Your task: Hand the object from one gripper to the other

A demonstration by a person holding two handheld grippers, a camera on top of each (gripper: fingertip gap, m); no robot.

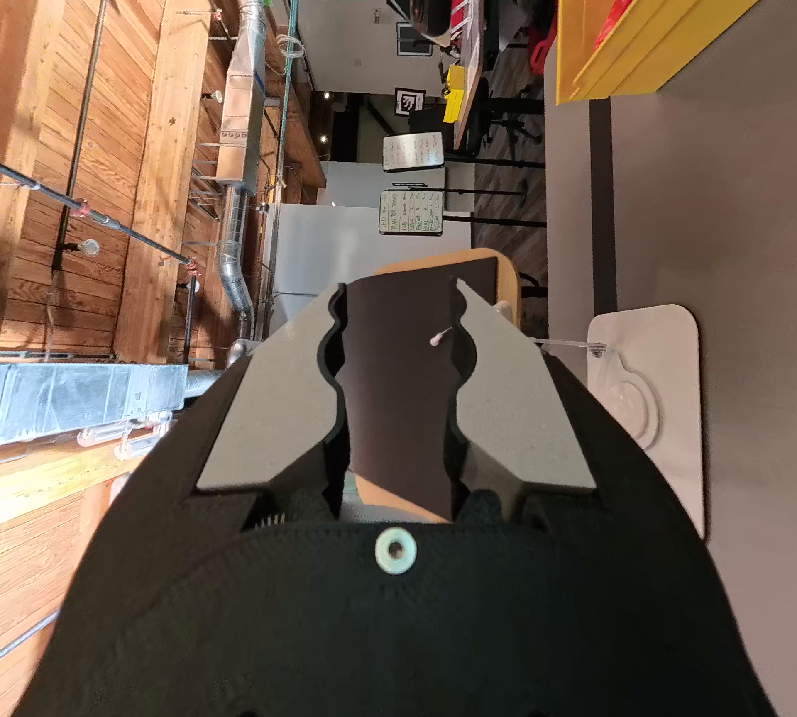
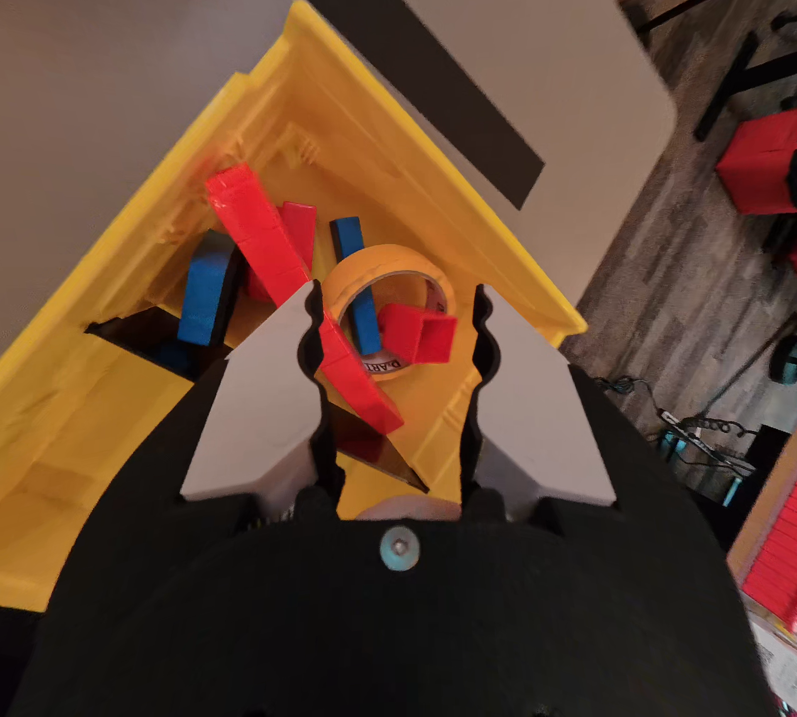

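In the right wrist view a yellow bin (image 2: 401, 144) on the grey table holds a long red block (image 2: 267, 248), blue blocks (image 2: 202, 291), a small red cube (image 2: 420, 336) and a yellow tape roll (image 2: 384, 265). My right gripper (image 2: 396, 291) is open and empty just above the bin, with the long red block's lower end and the tape roll showing between its fingers. My left gripper (image 1: 399, 286) is open and empty, held away from the bin, which shows at the top right of the left wrist view (image 1: 625, 49). Neither view shows the other gripper.
A white flat base (image 1: 647, 394) lies on the grey table (image 1: 733, 222) with a thin rod ending in a white tip (image 1: 435, 340). A wooden chair with a black panel (image 1: 396, 351) stands behind the left fingers. A black strip (image 2: 409, 71) crosses the table. Red boxes (image 2: 759, 166) stand on the floor.
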